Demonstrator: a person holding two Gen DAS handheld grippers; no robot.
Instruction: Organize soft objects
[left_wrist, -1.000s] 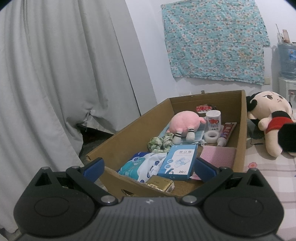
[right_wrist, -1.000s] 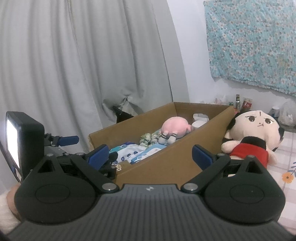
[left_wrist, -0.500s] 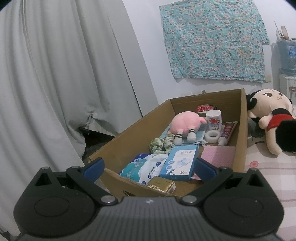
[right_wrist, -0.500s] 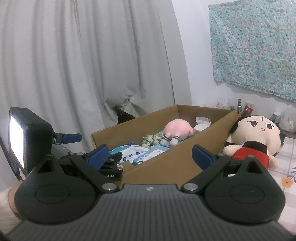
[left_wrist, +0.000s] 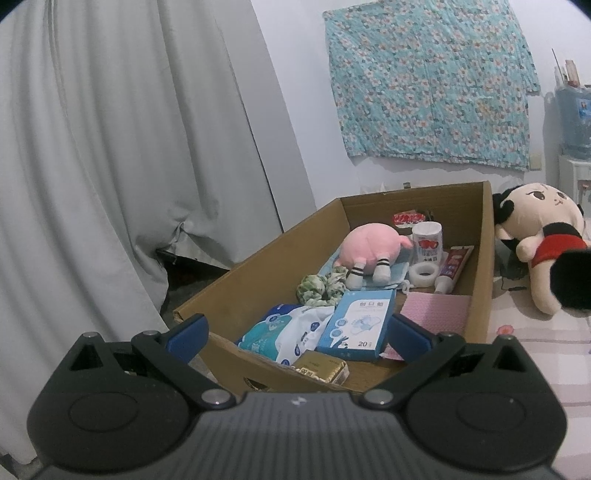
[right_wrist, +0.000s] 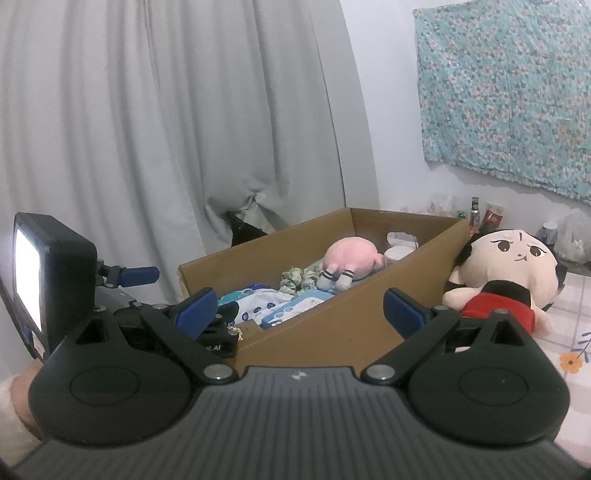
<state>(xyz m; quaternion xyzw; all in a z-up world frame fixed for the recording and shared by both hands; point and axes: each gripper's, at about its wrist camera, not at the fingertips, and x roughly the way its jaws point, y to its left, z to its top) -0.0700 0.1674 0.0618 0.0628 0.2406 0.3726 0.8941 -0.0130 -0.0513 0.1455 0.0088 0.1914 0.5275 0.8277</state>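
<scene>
A long cardboard box (left_wrist: 258, 266) (right_wrist: 351, 314) lies on the bed. Inside lie a pink plush (left_wrist: 369, 251) (right_wrist: 349, 258), a green scrunchie (left_wrist: 321, 288) (right_wrist: 299, 277), a wipes pack (left_wrist: 284, 332), a blue mask box (left_wrist: 360, 323) and a pink cloth (left_wrist: 436, 314). A big-headed doll in red (left_wrist: 535, 229) (right_wrist: 506, 269) lies just right of the box. My left gripper (left_wrist: 297, 332) hovers open over the box's near end, holding nothing. My right gripper (right_wrist: 299, 312) is open too, in front of the box's right wall. The left gripper body (right_wrist: 122, 295) shows in the right wrist view.
Grey curtains (left_wrist: 129, 166) hang to the left. A floral cloth (left_wrist: 432, 88) is pinned to the wall. The box also holds a gold pack (left_wrist: 321, 369), a tape roll (left_wrist: 424, 275), a tube (left_wrist: 452, 267) and a white canister (left_wrist: 427, 242). A water dispenser (left_wrist: 574, 122) stands far right.
Both grippers have drifted slightly back and up, so the box and doll sit a little lower and farther in view. Neither gripper's opening has changed.
</scene>
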